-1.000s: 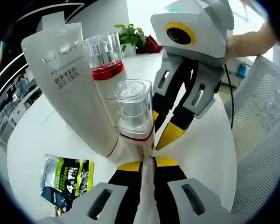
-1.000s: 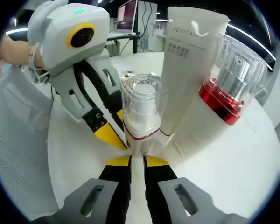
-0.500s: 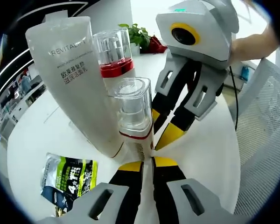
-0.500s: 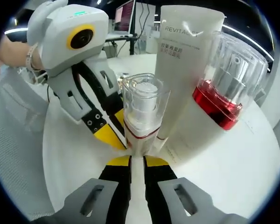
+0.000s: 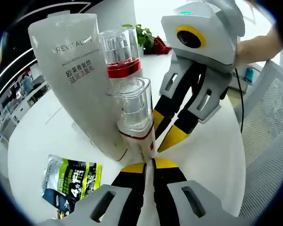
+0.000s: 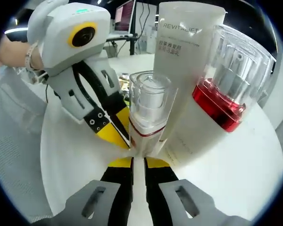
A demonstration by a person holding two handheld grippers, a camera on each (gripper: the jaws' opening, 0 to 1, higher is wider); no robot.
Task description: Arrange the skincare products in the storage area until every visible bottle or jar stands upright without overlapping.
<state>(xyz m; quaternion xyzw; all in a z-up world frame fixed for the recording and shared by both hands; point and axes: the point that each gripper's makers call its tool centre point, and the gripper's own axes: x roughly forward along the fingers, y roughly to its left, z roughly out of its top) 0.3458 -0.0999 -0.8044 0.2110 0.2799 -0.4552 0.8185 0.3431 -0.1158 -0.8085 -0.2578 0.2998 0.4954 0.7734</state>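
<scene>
A small white pump bottle (image 5: 134, 113) with a clear cap and a thin red band stands upright on the white table (image 5: 42, 136). My left gripper (image 5: 148, 165) is shut on its narrow base. From the opposite side my right gripper (image 6: 138, 162) is shut on the same base of the pump bottle (image 6: 148, 110). Right behind it a tall white Revitalift tube (image 5: 80, 80) rises wide end up, touching a clear-capped bottle with a red collar (image 5: 120, 56). The right gripper (image 5: 164, 134) faces the left gripper view, and the left gripper (image 6: 119, 132) faces the right gripper view.
A green and black sachet (image 5: 73, 181) lies flat on the table to the left of my left jaws. A potted plant (image 5: 144, 35) stands at the far edge. A white mesh chair (image 5: 269, 141) sits beside the table. A person's hand (image 5: 254, 44) holds the right gripper.
The tube and the red-collared bottle now stand more upright and sit closer behind the pump bottle. Both grippers keep their hold on the pump bottle's base.
</scene>
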